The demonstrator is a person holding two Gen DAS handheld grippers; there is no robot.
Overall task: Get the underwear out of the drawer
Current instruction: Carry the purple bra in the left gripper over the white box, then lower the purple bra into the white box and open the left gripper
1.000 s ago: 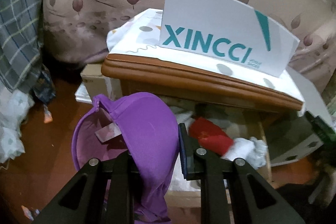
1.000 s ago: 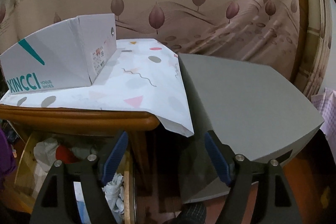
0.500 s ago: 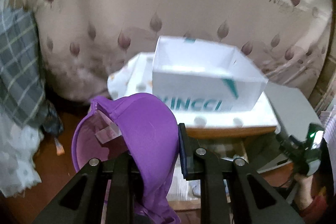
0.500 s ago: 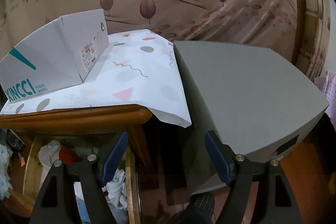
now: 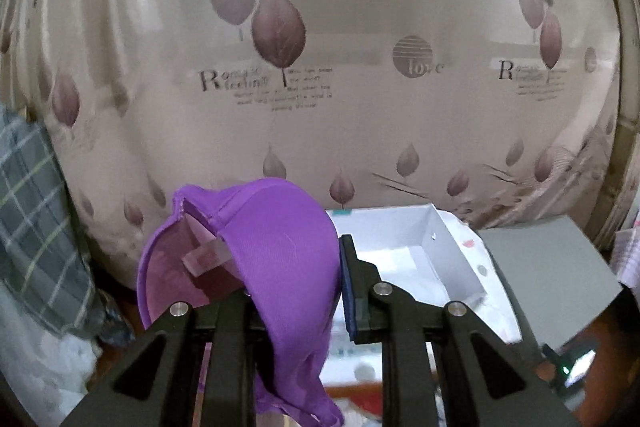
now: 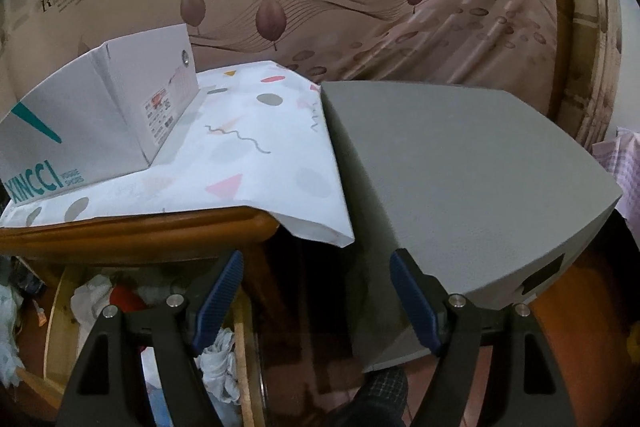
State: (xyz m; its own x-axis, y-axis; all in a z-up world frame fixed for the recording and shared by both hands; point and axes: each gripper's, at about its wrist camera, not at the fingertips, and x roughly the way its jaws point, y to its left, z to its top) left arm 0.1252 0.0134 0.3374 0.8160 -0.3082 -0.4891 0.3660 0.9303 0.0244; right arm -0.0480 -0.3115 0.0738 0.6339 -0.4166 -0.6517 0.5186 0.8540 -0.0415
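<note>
The left gripper [image 5: 296, 291] is clamped on a purple bra [image 5: 276, 255], which hangs over its fingers above the near left corner of the shoe box [image 5: 452, 259] on the nightstand [image 6: 160, 231]. The right gripper [image 6: 316, 299] stands wide apart and empty beside the nightstand's right front corner, over the open drawer [image 6: 240, 359]. The trailing strap looks likely to snag the box wall; a thin pinch on slippery cloth could let it slide free.

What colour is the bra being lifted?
Purple bra, with a lighter pinkish lining; clearest in the left wrist view.
</note>
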